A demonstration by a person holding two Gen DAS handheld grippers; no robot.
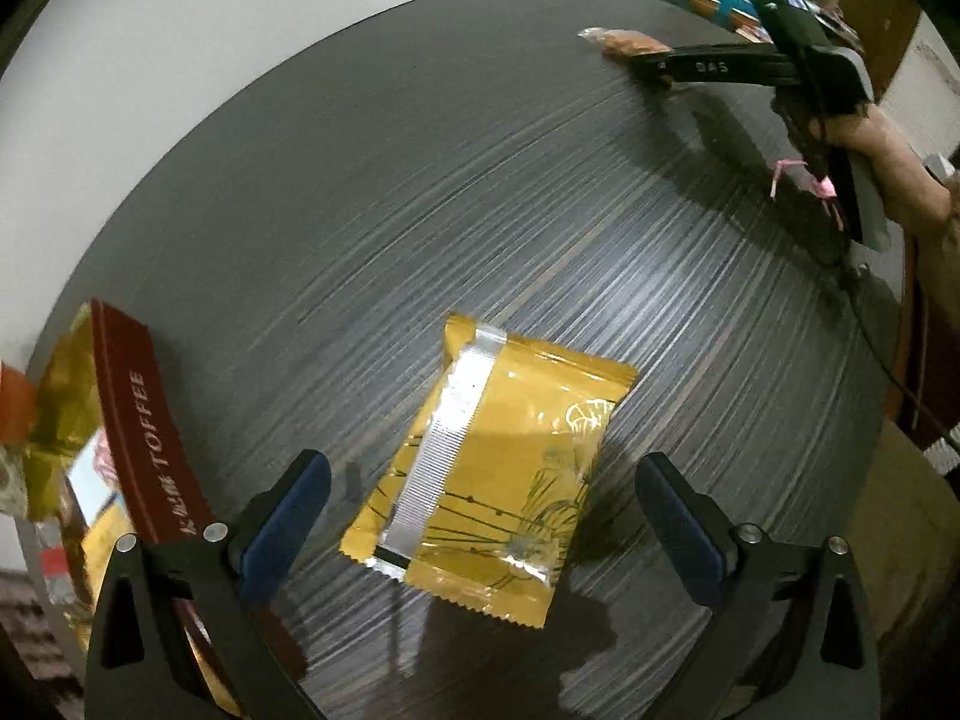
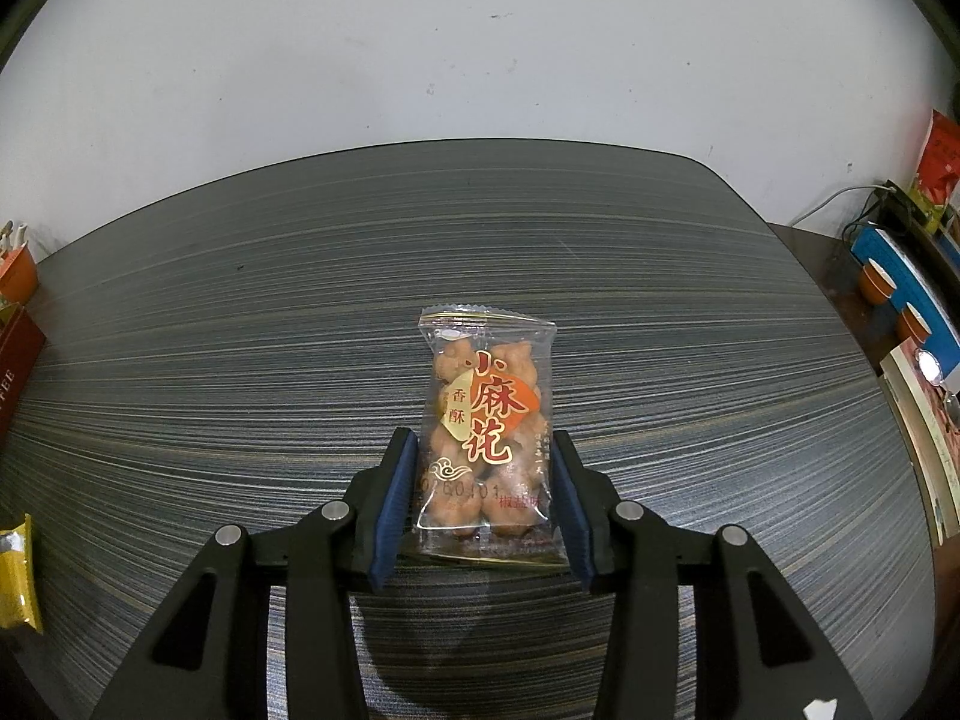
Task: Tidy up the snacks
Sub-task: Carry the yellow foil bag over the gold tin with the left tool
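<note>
A yellow foil snack packet (image 1: 510, 468) lies seam side up on the dark striped table (image 1: 420, 180). My left gripper (image 1: 483, 468) hovers over it, open, with one blue pad on each side and clear of it. A clear packet of fried dough twists (image 2: 486, 420) with red lettering sits between the blue pads of my right gripper (image 2: 483, 480), which press on its two sides. From the left wrist view, the right gripper (image 1: 645, 63) is at the table's far right with that packet (image 1: 624, 42) at its tip. The yellow packet (image 2: 15, 576) shows at the right wrist view's left edge.
A dark red toffee box (image 1: 144, 420) with gold wrappers beside it stands at the table's left edge, also seen as the box (image 2: 15, 360). Right of the table is a low stand with a blue box (image 2: 900, 276) and a red bag (image 2: 936, 168). A hand (image 1: 888, 150) holds the right gripper.
</note>
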